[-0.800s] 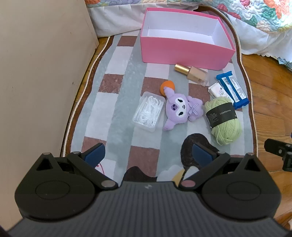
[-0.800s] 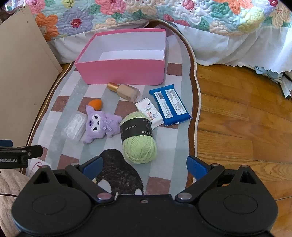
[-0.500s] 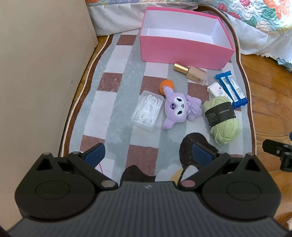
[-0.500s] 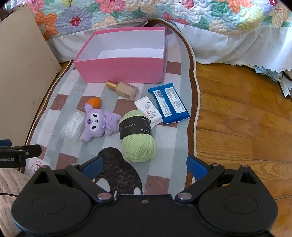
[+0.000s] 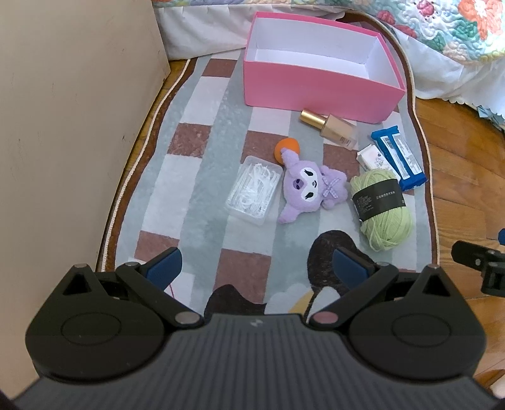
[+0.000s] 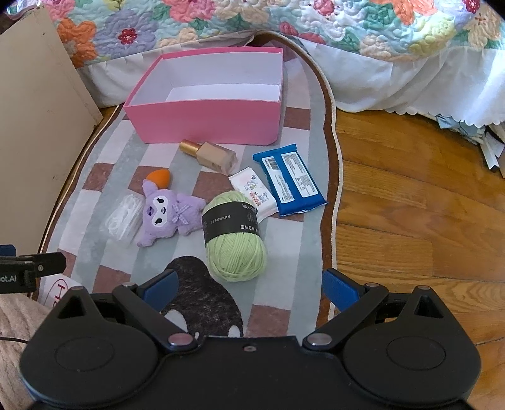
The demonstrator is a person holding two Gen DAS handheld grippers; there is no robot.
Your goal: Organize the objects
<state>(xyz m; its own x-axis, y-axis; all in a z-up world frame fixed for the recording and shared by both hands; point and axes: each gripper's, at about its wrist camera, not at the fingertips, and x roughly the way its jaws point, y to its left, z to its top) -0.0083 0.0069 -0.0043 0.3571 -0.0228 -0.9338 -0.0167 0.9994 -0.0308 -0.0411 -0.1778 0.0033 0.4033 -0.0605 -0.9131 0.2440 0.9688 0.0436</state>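
Note:
An empty pink box (image 5: 315, 88) (image 6: 211, 118) stands at the far end of a checked rug (image 5: 202, 176). Before it lie a foundation bottle (image 5: 331, 127) (image 6: 211, 154), an orange sponge (image 5: 285, 148) (image 6: 159, 176), a purple plush toy (image 5: 311, 186) (image 6: 169, 213), a clear case of floss picks (image 5: 254, 189) (image 6: 123, 216), a green yarn ball (image 5: 382, 208) (image 6: 235, 238), a white tissue pack (image 5: 372, 157) (image 6: 255, 192) and a blue wipes pack (image 5: 399, 157) (image 6: 292, 179). My left gripper (image 5: 257, 266) hangs open above the near rug, empty. My right gripper (image 6: 249, 285) is open just short of the yarn.
A beige cabinet side (image 5: 63, 126) walls the left. A bed with a floral quilt (image 6: 284, 25) and white skirt runs along the back. Wooden floor (image 6: 410, 220) lies right of the rug, with some papers (image 6: 483, 132) at the far right.
Both grippers have drawn slightly nearer and shifted a little over the rug, so the objects sit a touch higher and to the left in the views. Nothing on the rug moved.

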